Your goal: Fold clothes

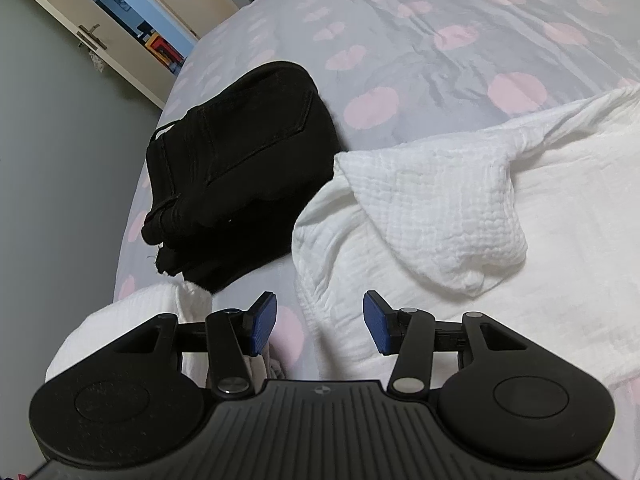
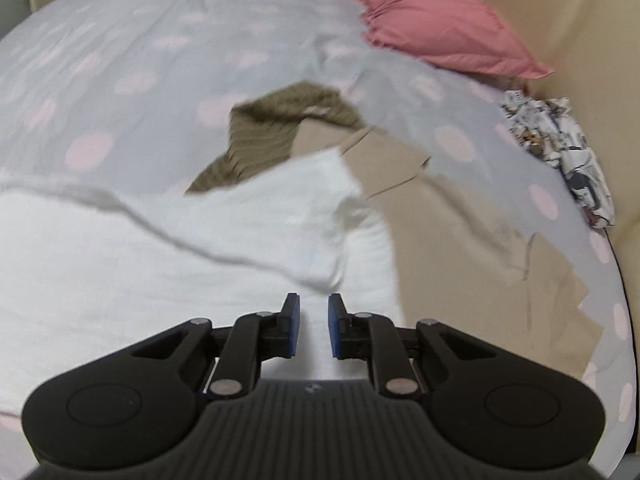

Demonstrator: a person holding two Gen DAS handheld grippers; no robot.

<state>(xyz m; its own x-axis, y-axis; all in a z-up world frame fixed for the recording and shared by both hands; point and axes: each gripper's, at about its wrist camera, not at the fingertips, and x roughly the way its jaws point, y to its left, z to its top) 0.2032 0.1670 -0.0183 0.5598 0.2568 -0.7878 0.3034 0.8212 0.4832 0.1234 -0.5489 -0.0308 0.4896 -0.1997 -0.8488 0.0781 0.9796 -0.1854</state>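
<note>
On the bed: white crinkle-gauze garment spread over the grey sheet with pink dots, part folded.
Left gripper: jaws about half open, nothing between the blue pads, poised over the garment's near edge at 6 o'clock.
Right gripper: jaws narrowly apart, no cloth between them, hanging over the white cloth at 6 o'clock; view smeared.
Step in hand, as judged: taking up the next edge or corner for a further fold.
Doing it well: pinch one layer only, close to a corner; lift both sides evenly; lay hem to hem; smooth the loose flap at 2 o'clock flat first.
Edges: bed edge curving along 9 o'clock in the left view, floor below; cream bed frame at 2 o'clock in the right view.
Neighbours: folded black jeans at 11 o'clock, just beside the white cloth; olive knit and beige garment at 12 to 3 o'clock, partly under it.
Open room: bare sheet toward 12 o'clock, best direction for the fold.
Far off: pink pillow, patterned cloth.
</note>
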